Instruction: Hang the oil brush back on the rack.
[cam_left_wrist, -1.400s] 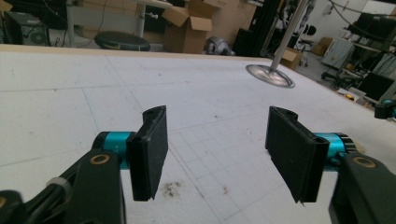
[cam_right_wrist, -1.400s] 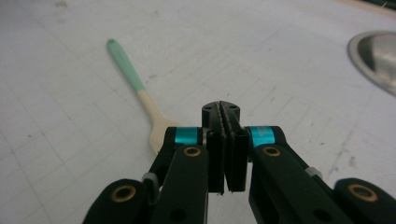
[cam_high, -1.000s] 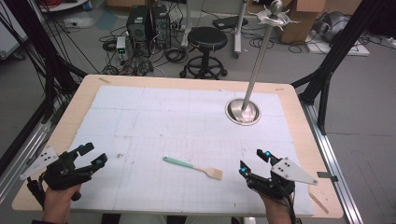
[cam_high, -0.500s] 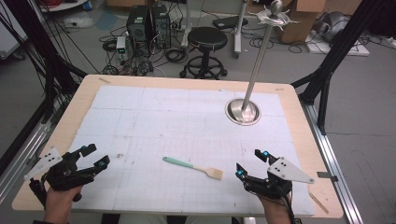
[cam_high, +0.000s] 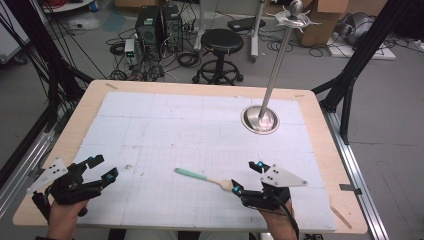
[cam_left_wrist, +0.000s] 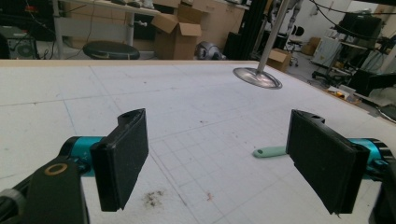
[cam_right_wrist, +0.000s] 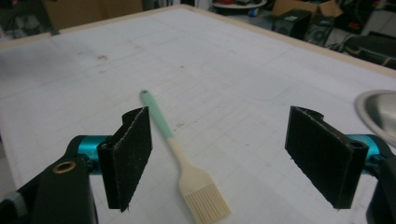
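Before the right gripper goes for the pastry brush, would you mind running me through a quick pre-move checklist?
1. Right gripper jaws spread wider than the pastry brush: ok, they stand wide apart.
2. Brush lies between the jaws: ok in the right gripper view, bristle end nearest the camera.
3. Brush flat and free on the table: ok, nothing touches it.
4. Left gripper out of the way: ok, open and off near the table's left edge.
5. Metal stand clear of the approach: ok, it stands farther back.
6. Jaw height low enough to close on the thin handle: cannot tell.
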